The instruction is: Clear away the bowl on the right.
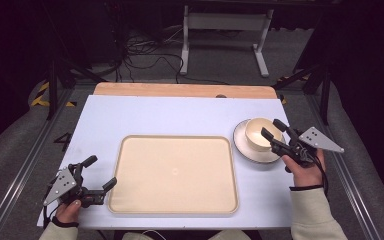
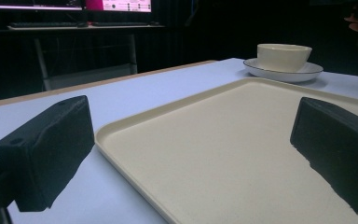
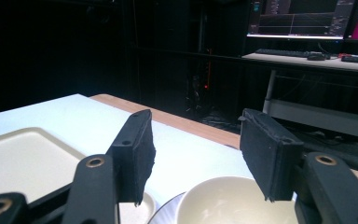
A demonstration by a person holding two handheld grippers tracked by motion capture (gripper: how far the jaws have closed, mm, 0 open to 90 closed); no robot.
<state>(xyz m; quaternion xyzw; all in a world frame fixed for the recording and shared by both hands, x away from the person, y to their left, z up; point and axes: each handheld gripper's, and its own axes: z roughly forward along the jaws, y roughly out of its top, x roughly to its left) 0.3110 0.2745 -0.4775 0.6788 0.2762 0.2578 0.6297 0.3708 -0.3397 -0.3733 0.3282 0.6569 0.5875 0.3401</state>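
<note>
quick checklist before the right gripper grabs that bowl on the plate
1. right gripper jaws apart, nothing between them: ok
2. Jaws above the bowl rim: ok
3. One jaw inside the rim, one outside: cannot tell
4. Bowl upright on the plate: ok
5. tray bare, room to set things: ok
6. left gripper open at the tray's near left corner, clear of the bowl: ok

Bare tray [image 1: 175, 172] mid-table; bowl [image 1: 259, 133] on saucer [image 1: 242, 145] blocking the right.
</note>
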